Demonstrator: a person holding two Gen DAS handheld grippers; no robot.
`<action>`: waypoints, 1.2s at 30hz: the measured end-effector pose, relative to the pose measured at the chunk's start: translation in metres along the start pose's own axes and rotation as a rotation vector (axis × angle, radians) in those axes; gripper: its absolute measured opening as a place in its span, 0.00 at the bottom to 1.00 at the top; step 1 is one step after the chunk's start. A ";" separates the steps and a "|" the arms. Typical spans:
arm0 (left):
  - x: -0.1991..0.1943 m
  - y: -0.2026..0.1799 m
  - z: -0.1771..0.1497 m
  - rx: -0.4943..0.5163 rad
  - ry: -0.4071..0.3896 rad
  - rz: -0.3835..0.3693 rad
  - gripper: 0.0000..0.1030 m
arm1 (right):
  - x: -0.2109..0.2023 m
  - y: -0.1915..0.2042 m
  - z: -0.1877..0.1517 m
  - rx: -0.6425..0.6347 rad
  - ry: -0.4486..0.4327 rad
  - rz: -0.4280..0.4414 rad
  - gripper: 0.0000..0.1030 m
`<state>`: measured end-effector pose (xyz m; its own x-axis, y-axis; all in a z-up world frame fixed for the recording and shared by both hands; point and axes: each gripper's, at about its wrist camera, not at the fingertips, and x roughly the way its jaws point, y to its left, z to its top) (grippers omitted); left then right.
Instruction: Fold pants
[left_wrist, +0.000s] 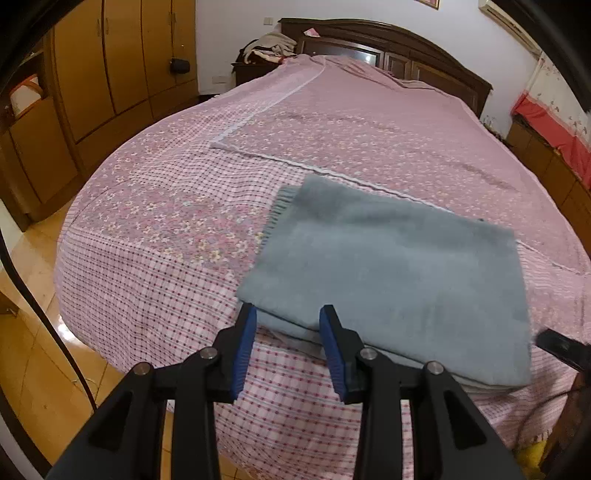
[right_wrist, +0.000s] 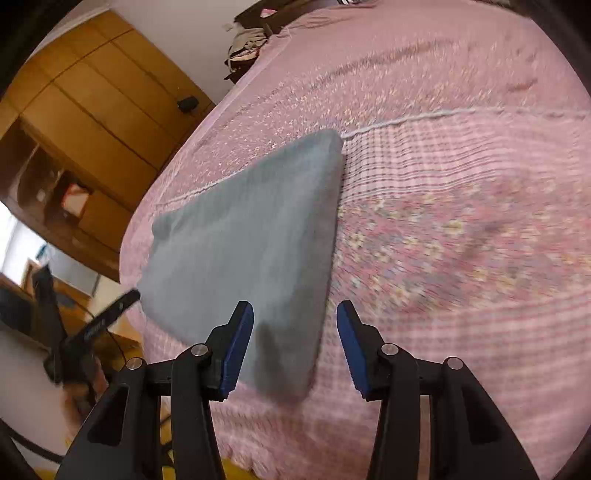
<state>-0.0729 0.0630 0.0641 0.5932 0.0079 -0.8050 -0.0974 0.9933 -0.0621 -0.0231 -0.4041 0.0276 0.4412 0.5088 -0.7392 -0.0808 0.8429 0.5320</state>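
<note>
The grey pants (left_wrist: 391, 273) lie folded into a flat, thick rectangle on the bed (left_wrist: 155, 258), near its foot edge, on a pink bedspread with checks and small flowers. The stacked layers show along the near edge of the bundle, and a ribbed cuff or waistband peeks out at its far left corner in the left wrist view. The left tool (left_wrist: 288, 317) hangs just at that near edge, its blue pads apart with nothing pressed between them; the layered edge of the pants shows in the gap. The right tool (right_wrist: 295, 314) sits over the other near corner of the bundle, its pads also apart and gripping nothing, with the pants' corner and bedspread visible between them. That view is blurred. Each tool appears at the margin of the other's view. A wooden wardrobe (left_wrist: 110, 62) stands beyond the bed, and a dark headboard (left_wrist: 388, 48) at its far end.
</note>
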 end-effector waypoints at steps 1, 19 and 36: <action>-0.001 -0.001 0.000 -0.001 0.002 -0.010 0.36 | 0.006 -0.001 0.002 0.013 0.006 0.011 0.47; 0.012 0.000 -0.004 -0.008 0.031 -0.024 0.38 | 0.059 -0.007 -0.021 0.066 0.037 0.105 0.34; -0.005 0.026 0.010 -0.034 -0.024 0.003 0.38 | 0.006 0.110 0.015 -0.258 -0.098 0.141 0.14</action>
<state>-0.0707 0.0896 0.0725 0.6114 0.0144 -0.7912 -0.1265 0.9888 -0.0798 -0.0162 -0.3108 0.0877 0.4927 0.6154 -0.6153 -0.3663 0.7880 0.4949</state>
